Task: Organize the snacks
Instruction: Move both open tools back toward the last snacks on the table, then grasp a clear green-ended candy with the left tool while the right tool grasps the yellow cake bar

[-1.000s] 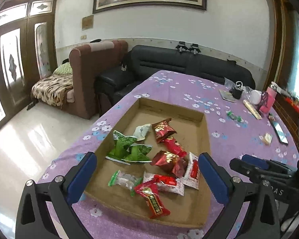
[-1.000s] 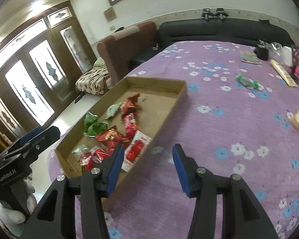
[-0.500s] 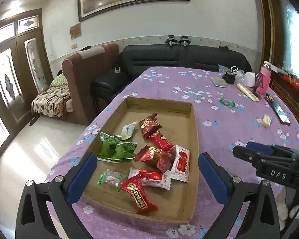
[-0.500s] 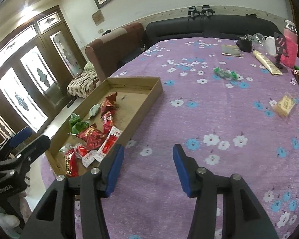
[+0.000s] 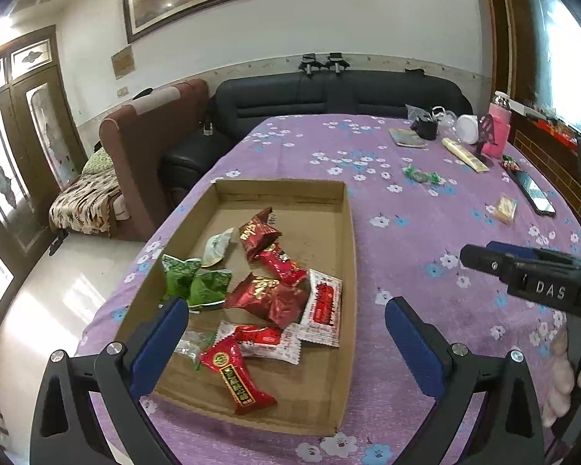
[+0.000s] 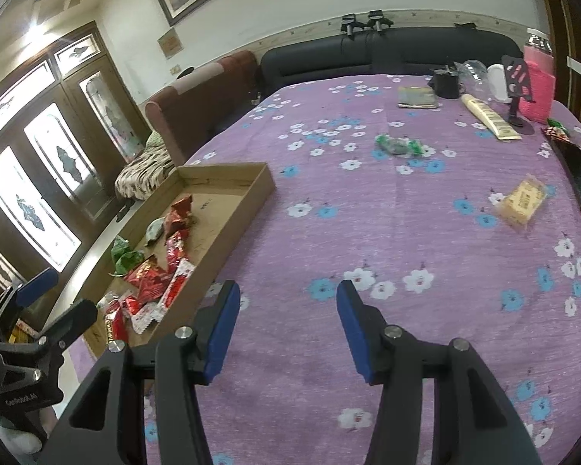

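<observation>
A shallow cardboard tray [image 5: 350, 255] [image 6: 251, 197] lies on the purple flowered tablecloth and holds several red, green and white snack packets [image 5: 269, 294] [image 6: 155, 275]. My left gripper [image 5: 286, 333] is open and empty, above the tray's near end. My right gripper [image 6: 284, 310] is open and empty, over bare cloth to the right of the tray. A green wrapped candy [image 5: 420, 174] [image 6: 397, 145] and a yellow packet [image 5: 505, 207] [image 6: 523, 201] lie loose on the cloth to the right.
A black phone [image 6: 579, 178], a long yellow tube [image 6: 490, 118], a pink bottle [image 6: 538, 81], a black cup [image 6: 445, 83] and a booklet [image 6: 416, 97] sit at the table's far right. A black sofa [image 5: 329, 93] and brown armchair [image 5: 151, 131] stand beyond the table.
Both grippers have swung to the right; the tray has shifted left in both views and more of the table's right side shows. Both stay open.
</observation>
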### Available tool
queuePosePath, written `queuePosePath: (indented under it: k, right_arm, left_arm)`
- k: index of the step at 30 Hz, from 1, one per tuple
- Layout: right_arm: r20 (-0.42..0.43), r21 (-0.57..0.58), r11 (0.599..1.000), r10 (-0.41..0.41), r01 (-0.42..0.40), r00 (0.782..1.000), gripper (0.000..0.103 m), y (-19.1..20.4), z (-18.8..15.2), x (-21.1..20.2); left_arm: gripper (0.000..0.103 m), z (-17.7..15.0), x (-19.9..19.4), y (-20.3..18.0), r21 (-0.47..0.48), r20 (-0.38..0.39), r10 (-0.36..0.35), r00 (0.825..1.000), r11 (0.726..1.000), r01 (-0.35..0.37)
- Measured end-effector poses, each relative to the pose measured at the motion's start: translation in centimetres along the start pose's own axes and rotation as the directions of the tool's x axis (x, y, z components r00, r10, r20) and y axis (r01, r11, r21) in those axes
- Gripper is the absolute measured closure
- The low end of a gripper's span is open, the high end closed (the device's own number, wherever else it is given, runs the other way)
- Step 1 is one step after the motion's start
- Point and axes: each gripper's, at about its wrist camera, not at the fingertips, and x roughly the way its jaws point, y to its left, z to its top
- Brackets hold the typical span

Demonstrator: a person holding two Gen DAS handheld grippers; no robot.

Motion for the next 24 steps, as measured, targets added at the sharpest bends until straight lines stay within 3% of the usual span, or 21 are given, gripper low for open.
queuePosePath:
  k: [11, 15, 17, 19, 24]
  right_arm:
    - [0.019, 0.058, 0.997, -0.043, 0.042, 0.999, 0.051, -3.3, 0.9, -1.3]
    - [0.064, 0.104, 0.991, -0.095, 0.088, 0.993, 0.048, -6.5, 2.6, -3.0]
    - [0.077, 0.151, 0.977, -0.161, 0.148, 0.984, 0.039, -9.2, 4.0, -3.9]
    - [0.072, 0.216, 0.955, -0.221, 0.201, 0.973, 0.039, -12.0, 4.9, -4.3]
    - [0.043, 0.372, 0.892, -0.292, 0.256, 0.956, 0.039, -18.7, 6.0, -3.2]
  left_arm:
    - [0.001, 0.6, 0.5, -1.0, 0.044, -0.018, -0.011, 1.000, 0.999, 0.012]
    - [0.001, 2.2, 0.3, -1.0, 0.030, -0.024, -0.102, 0.994, 0.994, 0.103]
    - [0.001, 3.0, 0.1, -0.8, 0.012, -0.024, -0.161, 0.987, 0.987, 0.161]
    - [0.001, 4.4, 0.1, -0.6, -0.023, -0.032, -0.233, 0.972, 0.972, 0.232]
    - [0.001, 8.1, 0.6, -0.9, -0.086, -0.042, -0.326, 0.944, 0.943, 0.322]
